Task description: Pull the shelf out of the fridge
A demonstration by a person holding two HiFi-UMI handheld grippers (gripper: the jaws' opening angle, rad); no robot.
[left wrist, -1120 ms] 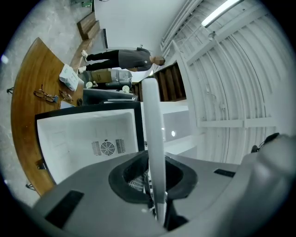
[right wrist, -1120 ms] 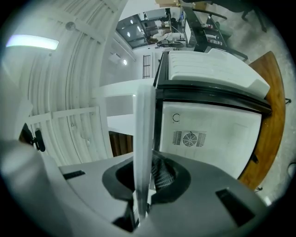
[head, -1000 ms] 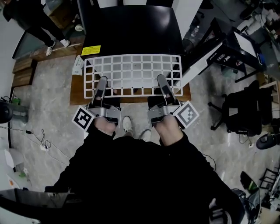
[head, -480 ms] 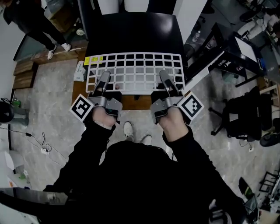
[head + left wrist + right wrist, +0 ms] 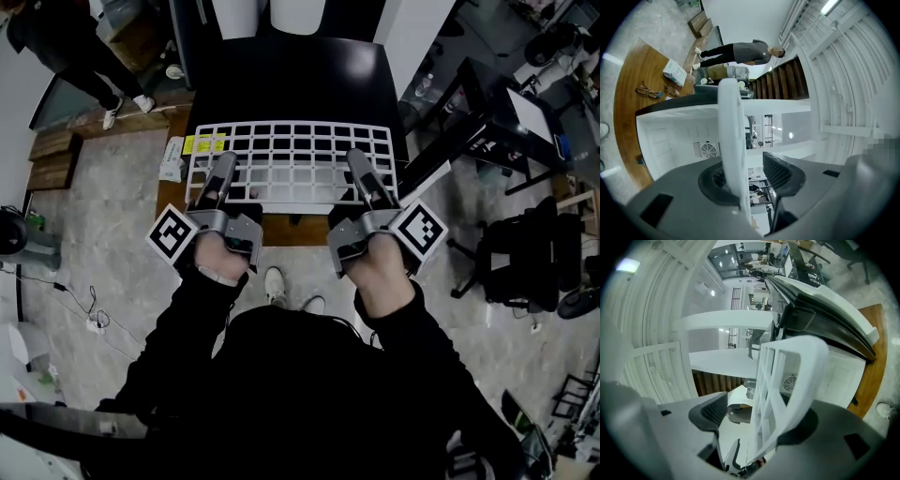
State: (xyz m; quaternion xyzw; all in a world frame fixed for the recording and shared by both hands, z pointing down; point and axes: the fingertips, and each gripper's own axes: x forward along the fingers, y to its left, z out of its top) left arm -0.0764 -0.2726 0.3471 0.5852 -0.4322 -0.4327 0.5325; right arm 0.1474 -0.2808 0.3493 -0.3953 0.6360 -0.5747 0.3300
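Head view: the white shelf lies level, out in front of the black fridge; our left gripper and right gripper take its near edge at either side, so it stays balanced
Left gripper view: our jaws have just been opening; the shelf edge leans on one pad, the other stands clear, nothing clamped
Right gripper view: our jaws have just opened wider; the shelf rests on one pad only, we judge a release

White grid shelf, black fridge, grey mottled floor
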